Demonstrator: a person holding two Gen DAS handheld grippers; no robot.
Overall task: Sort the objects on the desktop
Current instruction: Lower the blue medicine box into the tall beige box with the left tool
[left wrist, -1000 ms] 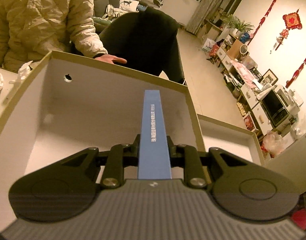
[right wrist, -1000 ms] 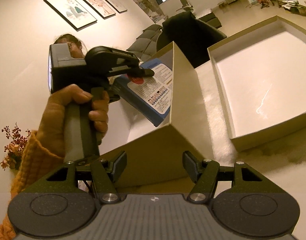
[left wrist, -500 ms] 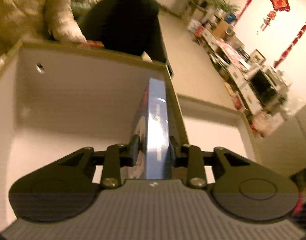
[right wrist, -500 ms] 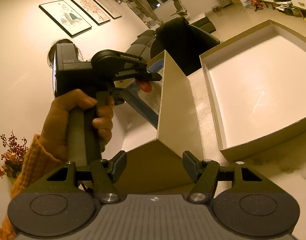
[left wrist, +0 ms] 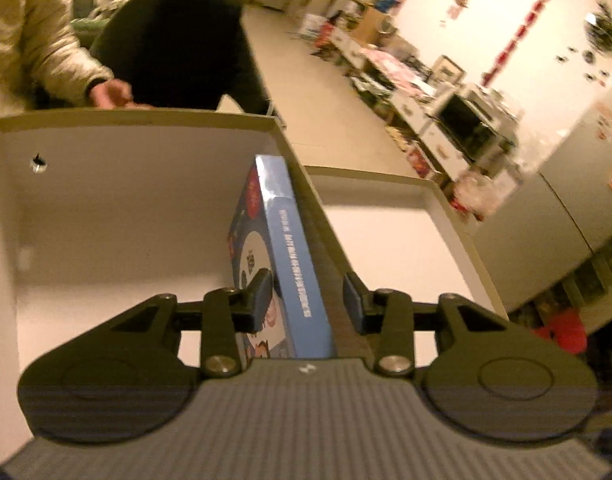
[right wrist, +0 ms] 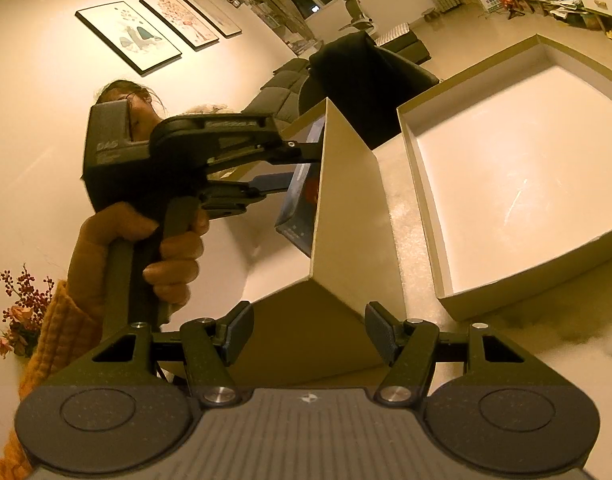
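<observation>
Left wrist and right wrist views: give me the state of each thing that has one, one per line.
Left gripper: open, jaws just opened, pads off the box.
Right gripper: open, holding nothing.
Flat blue printed box: on edge inside the deep carton, leaning on its right wall.
Deep beige cardboard carton: open-topped.
Shallow beige cardboard lid: upturned, empty.

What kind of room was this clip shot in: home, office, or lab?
Probably a home living room, though it could be an office lounge. Framed pictures hang on the wall, a dark sofa stands behind, and red hanging decorations and a microwave line the far wall.
</observation>
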